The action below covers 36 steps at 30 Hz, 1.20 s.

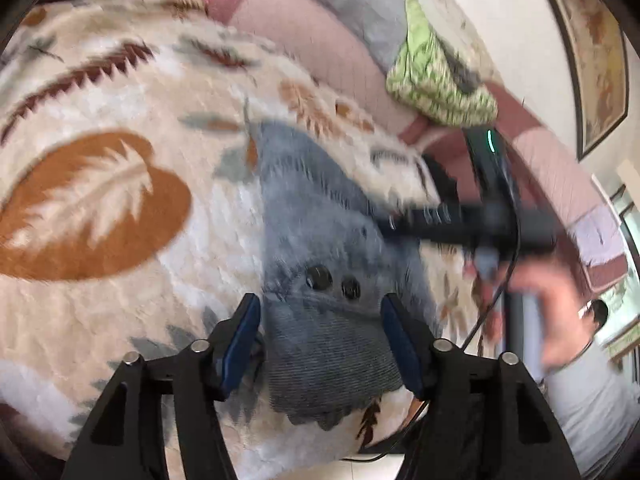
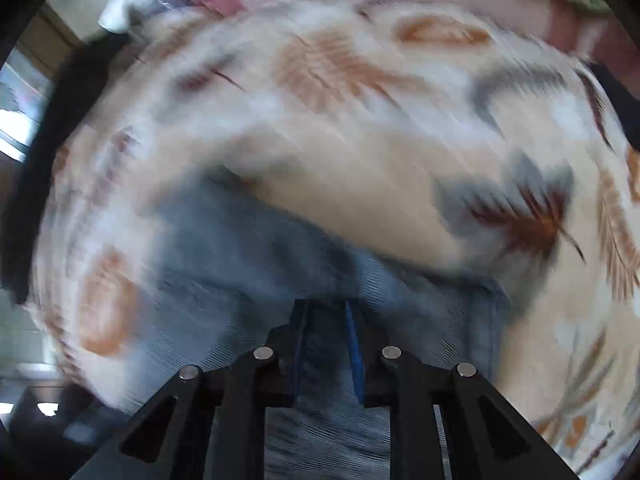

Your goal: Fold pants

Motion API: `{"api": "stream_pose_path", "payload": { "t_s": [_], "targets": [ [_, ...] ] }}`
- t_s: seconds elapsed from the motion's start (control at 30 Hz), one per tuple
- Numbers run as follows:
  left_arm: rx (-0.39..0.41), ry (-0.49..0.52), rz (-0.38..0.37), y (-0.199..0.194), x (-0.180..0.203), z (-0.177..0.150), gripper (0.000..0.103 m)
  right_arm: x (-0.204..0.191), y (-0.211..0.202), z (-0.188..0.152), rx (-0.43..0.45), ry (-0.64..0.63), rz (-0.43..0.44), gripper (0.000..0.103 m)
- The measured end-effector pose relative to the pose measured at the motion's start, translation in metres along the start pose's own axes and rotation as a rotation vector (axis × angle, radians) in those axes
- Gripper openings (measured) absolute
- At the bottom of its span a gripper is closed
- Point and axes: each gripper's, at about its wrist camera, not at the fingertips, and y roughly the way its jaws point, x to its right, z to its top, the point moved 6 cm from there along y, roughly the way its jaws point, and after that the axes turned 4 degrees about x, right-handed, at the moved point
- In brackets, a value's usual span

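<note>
Grey-blue denim pants [image 1: 320,248] lie on a leaf-patterned blanket [image 1: 120,168], waistband with two dark buttons [image 1: 334,282] toward me. My left gripper [image 1: 320,344] is open, its blue-padded fingers on either side of the waistband, just above it. My right gripper [image 1: 404,224] shows in the left wrist view at the pants' right edge, blurred by motion. In the right wrist view its jaws [image 2: 326,340] are nearly closed on a fold of the denim [image 2: 240,248]. The view is heavily blurred.
A pink sofa back [image 1: 312,40] runs behind the blanket, with a green patterned cloth [image 1: 436,76] on it. A framed picture [image 1: 596,48] hangs on the wall at right. A person's arm [image 1: 540,292] and a black cable [image 1: 492,308] are at right.
</note>
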Motion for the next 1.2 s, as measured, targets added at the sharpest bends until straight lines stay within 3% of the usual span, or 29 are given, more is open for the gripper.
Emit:
{"api": "stream_pose_path", "payload": {
  "t_s": [0.07,0.2,0.23,0.27,0.3,0.37,0.4,0.47,0.6,0.67,0.73,0.8,0.97,1.03,1.07,1.2],
  "targets": [
    [0.066,0.028,0.03,-0.011,0.0,0.005,0.068,-0.001,-0.029,-0.007,0.086,-0.004,0.003,0.025],
    [0.047,0.078,0.092,-0.003,0.0,0.0,0.068,-0.011,-0.071,-0.038,0.207,-0.028,0.052,0.034],
    [0.031,0.093,0.109,0.004,-0.001,-0.002,0.068,-0.012,-0.075,-0.052,0.224,-0.033,0.068,0.044],
    [0.018,0.106,0.123,0.009,0.0,-0.004,0.068,-0.01,-0.071,-0.067,0.215,-0.027,0.087,0.063],
    [0.007,0.115,0.135,0.014,-0.001,-0.006,0.068,-0.008,-0.061,-0.077,0.193,-0.03,0.083,0.07],
    [-0.029,0.145,0.161,0.024,0.0,-0.013,0.069,0.006,-0.025,-0.105,0.114,-0.072,0.004,0.071],
    [-0.033,0.157,0.165,0.024,0.001,-0.016,0.069,0.005,-0.031,-0.106,0.169,-0.083,0.01,0.071],
    [0.003,0.207,0.203,0.021,0.005,-0.017,0.071,0.002,-0.043,-0.106,0.178,-0.073,0.012,0.071],
    [0.027,0.248,0.231,0.019,0.01,-0.017,0.071,0.004,-0.07,-0.109,0.282,-0.042,0.014,0.071],
    [0.02,0.243,0.225,0.019,0.008,-0.017,0.071,0.016,-0.042,-0.122,0.194,-0.037,-0.02,0.077],
    [0.016,0.239,0.225,0.019,0.008,-0.018,0.071,0.024,-0.039,-0.125,0.204,0.037,0.031,0.08],
    [0.023,0.252,0.23,0.018,0.01,-0.019,0.071,0.02,-0.05,-0.12,0.205,0.042,0.023,0.08],
    [0.024,0.244,0.225,0.016,0.012,-0.017,0.071,0.01,-0.085,-0.106,0.341,0.011,-0.002,0.082],
    [0.022,0.251,0.227,0.016,0.012,-0.017,0.071,0.022,-0.047,-0.115,0.213,-0.001,-0.08,0.081],
    [0.022,0.256,0.227,0.016,0.013,-0.017,0.071,0.029,-0.031,-0.121,0.165,0.018,-0.072,0.082],
    [0.037,0.263,0.229,0.01,0.012,-0.017,0.071,0.025,-0.058,-0.113,0.217,0.037,-0.069,0.083]
  ]
}}
